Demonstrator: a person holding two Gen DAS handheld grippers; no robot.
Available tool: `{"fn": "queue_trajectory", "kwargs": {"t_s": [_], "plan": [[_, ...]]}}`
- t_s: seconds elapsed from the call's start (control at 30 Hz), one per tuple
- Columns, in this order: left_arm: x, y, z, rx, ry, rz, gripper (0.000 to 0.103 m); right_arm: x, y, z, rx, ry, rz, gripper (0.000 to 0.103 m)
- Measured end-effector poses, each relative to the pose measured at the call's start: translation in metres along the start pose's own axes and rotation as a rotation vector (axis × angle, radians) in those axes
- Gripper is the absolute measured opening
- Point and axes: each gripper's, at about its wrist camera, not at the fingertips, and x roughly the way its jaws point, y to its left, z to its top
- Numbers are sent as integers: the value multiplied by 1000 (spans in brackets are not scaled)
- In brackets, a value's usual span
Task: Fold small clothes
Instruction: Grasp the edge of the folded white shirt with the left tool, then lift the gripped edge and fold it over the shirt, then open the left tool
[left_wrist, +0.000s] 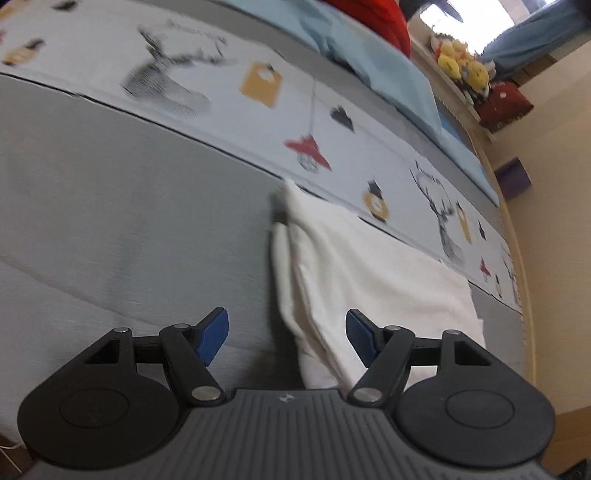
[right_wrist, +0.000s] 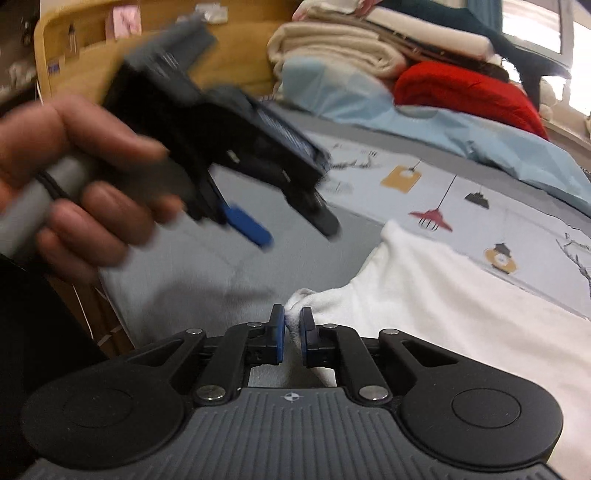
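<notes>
White cotton garment: soft, light, limp; corner pinched between right gripper jaws; left gripper jaws released, fold edge between them, ungripped.

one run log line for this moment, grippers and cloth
left gripper: open, above cloth edge | right gripper: shut on white cloth corner | cloth: flat on bed | fold: not done

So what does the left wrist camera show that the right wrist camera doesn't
Only the left wrist view shows the yellow plush toys on a shelf and the open left tool from behind. Only the right wrist view shows a hand holding that tool, stacked beige blankets, and the right tool shut on the garment's corner. Both show the white garment on the patterned bedding.
</notes>
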Motion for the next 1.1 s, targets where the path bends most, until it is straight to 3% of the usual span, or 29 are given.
{"fn": "queue_trajectory", "kwargs": {"t_s": [0.13,0.4,0.43,0.47,0.5,0.53,0.6,0.83,0.97,1.1], "plan": [[33,-17,7,-4,91,-33,75,-15,-11,0,33,-27,19,8],[82,-29,18,-50,175,-61,72,-39,-27,-1,61,-59,50,8],[85,-30,19,-57,177,-64,67,-40,-29,0,65,-60,53,8],[88,-31,20,-58,179,-63,52,-40,-30,0,66,-59,56,8],[89,-32,21,-52,176,-53,29,-40,-29,0,66,-57,59,8],[90,-33,21,-36,167,-36,20,-40,-29,0,66,-55,62,8],[85,-34,21,-18,146,-40,15,-38,-27,1,69,-51,71,8],[30,-33,27,27,-17,-23,13,-40,-22,13,140,-134,163,7],[15,-31,27,51,-24,33,13,-43,-26,14,179,-154,185,7],[12,-46,27,77,-32,40,13,-56,-39,9,193,-161,157,7]]}}
